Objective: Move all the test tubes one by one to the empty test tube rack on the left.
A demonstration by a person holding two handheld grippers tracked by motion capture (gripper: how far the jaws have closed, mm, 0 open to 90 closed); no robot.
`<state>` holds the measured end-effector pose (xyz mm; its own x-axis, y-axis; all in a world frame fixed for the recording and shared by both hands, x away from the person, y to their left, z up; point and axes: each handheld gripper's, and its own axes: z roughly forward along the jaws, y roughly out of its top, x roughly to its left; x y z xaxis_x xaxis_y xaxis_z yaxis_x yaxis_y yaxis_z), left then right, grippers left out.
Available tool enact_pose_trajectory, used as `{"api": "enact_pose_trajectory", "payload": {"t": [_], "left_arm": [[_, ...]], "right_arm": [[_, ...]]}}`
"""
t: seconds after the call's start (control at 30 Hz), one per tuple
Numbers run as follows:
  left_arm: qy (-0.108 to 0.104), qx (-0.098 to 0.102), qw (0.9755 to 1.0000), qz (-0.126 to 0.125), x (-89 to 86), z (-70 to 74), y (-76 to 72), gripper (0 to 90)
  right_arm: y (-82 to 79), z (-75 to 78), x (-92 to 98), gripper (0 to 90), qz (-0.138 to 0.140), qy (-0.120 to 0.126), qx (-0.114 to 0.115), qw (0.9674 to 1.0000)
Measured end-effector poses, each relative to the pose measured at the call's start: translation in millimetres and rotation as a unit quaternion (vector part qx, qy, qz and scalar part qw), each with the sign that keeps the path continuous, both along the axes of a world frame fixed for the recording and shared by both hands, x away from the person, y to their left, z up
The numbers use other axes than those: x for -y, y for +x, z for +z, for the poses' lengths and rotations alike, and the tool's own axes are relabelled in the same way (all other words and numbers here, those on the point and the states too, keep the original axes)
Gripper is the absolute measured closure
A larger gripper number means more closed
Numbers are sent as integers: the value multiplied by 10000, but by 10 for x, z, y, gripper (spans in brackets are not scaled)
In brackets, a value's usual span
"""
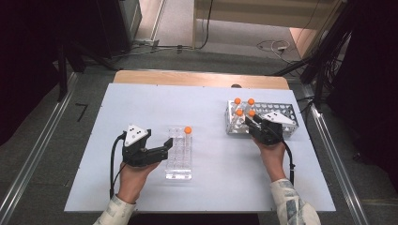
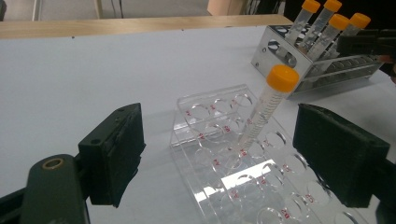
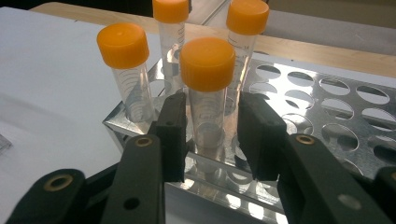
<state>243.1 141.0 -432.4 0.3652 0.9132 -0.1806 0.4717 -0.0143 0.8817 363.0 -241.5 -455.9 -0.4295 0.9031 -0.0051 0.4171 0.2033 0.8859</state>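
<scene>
A clear plastic rack (image 1: 178, 164) lies mid-table and holds one orange-capped tube (image 1: 187, 130), which leans in a far hole (image 2: 271, 102). My left gripper (image 1: 165, 149) stands open at the rack's left side, and in the left gripper view its jaws (image 2: 219, 126) are spread wide on either side of the rack (image 2: 196, 112). A metal rack (image 1: 286, 111) at the right holds several orange-capped tubes. My right gripper (image 1: 251, 123) is open with its jaws (image 3: 208, 107) straddling the nearest tube (image 3: 208, 63). A thin gap shows on the right side.
The white board (image 1: 141, 103) covers a wooden table whose far edge (image 1: 197, 77) shows behind it. Many holes of the metal rack (image 3: 327, 107) are bare to the right of the tubes. Cables trail from both grippers toward the near edge.
</scene>
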Motion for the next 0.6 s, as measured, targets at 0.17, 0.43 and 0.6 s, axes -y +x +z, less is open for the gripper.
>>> {"api": "enact_pose_trajectory", "payload": {"t": [0.17,0.43,0.6], "left_arm": [[-6,-20,10000,-10,4,-7,3,161],[-14,-11,10000,-8,2,-3,-1,161],[-15,-6,10000,-6,3,-2,-2,153]], "right_arm": [[23,-18,-15,687,59,-19,-3,10000],[16,10,6,714,56,50,65,10000],[-31,133,34,715,38,153,249,9996]]}}
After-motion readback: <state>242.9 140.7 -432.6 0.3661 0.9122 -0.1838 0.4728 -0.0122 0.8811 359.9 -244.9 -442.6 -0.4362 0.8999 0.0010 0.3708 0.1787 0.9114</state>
